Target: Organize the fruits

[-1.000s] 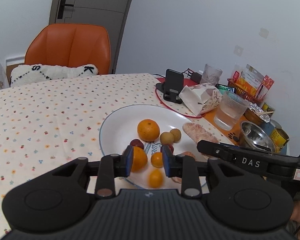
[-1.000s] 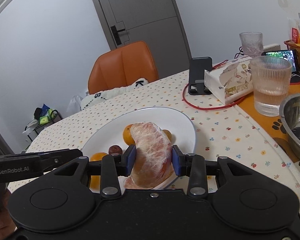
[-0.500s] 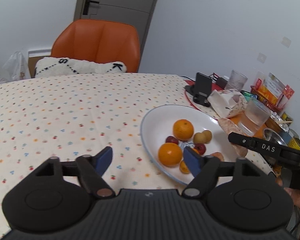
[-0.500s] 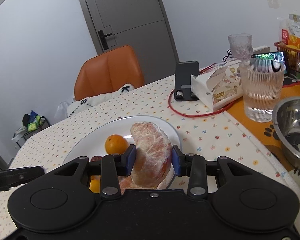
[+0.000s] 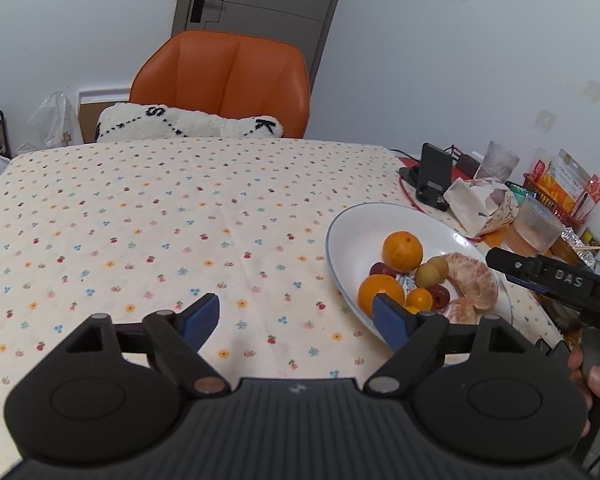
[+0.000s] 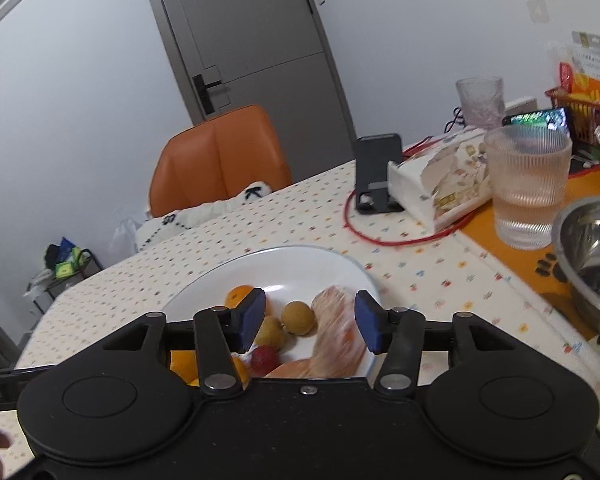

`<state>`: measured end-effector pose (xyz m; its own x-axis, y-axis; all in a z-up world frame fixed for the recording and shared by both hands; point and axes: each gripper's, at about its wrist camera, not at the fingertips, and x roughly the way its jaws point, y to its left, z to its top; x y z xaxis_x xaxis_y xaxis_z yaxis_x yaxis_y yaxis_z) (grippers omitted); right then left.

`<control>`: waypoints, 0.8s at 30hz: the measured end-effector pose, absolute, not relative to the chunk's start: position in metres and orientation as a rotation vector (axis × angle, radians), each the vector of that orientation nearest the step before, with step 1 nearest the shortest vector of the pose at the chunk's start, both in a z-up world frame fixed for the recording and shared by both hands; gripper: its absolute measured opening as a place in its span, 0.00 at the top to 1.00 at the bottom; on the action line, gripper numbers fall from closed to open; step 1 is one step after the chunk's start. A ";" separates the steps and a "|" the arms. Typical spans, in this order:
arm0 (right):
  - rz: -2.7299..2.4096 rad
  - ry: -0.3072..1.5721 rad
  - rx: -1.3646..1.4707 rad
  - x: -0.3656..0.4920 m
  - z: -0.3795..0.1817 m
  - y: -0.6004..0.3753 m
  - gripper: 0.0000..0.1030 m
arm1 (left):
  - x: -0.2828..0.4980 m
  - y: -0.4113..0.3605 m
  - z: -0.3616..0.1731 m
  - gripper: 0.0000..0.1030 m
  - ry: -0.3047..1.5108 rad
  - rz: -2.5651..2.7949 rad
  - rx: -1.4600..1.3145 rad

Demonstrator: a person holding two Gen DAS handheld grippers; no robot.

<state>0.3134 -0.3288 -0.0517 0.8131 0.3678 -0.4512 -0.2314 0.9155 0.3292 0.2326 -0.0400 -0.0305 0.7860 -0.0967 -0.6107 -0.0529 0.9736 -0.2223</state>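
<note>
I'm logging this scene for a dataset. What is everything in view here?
plate: 1, white, on the table
oranges: 2 large, orange, on plate
pomelo segments: 2, pink, plate's right side
longans: 2, tan, plate centre
red fruits: 2, on plate
ribbed glass: 1, clear, on orange mat
steel bowl: 1, right edge
phone stand: 1, black
chair: 1, orange, behind table
left tool: open, over tablecloth
right tool: open, above plate
</note>
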 end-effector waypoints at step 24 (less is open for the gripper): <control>0.408 0.495 0.294 0.260 -0.014 -0.323 0.00 | 0.191 -0.028 -0.003 0.00 0.593 0.031 -0.281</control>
